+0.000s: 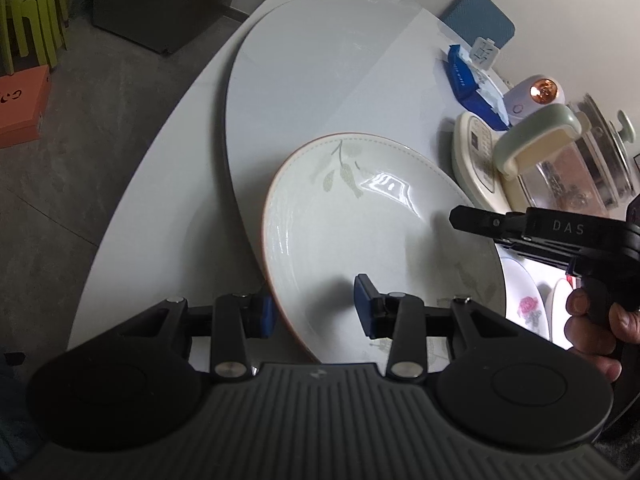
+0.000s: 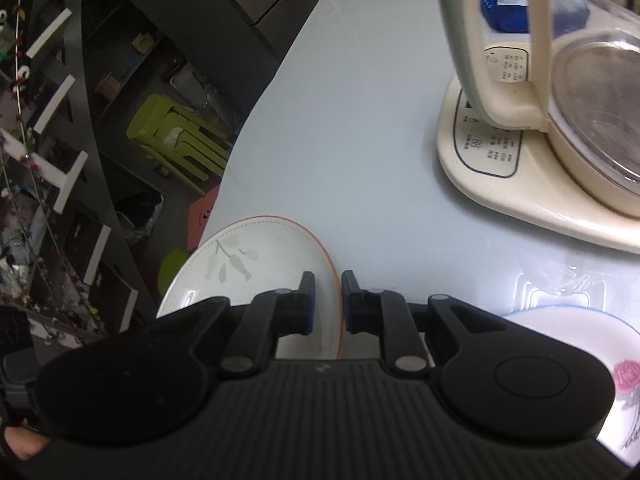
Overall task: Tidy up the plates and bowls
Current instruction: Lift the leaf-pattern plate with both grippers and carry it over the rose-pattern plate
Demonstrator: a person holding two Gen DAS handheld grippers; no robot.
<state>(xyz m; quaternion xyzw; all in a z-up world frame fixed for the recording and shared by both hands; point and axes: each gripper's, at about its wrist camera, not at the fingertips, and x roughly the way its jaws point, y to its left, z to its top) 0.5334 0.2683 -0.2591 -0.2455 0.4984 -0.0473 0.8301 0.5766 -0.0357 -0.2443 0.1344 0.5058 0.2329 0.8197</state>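
Both grippers clamp one leaf-patterned plate (image 1: 360,216): the left gripper (image 1: 316,312) straddles its near rim, the right gripper (image 2: 326,304) is pinched shut on the opposite edge. It is tilted above the white table (image 1: 304,80), its hollow empty. Just beside it lie a rose-patterned plate (image 2: 592,344) and a glass kettle (image 2: 580,92) on its cream base.

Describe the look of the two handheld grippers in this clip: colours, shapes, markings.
Both are matte black. The left gripper has a ribbed grey-black body, two round side housings, silver pivot pins on linkage arms, and blue pads on its jaws. The right gripper is built the same; in the left wrist view its side reads "DAS" in pale letters. No cables or sleeves are visible.
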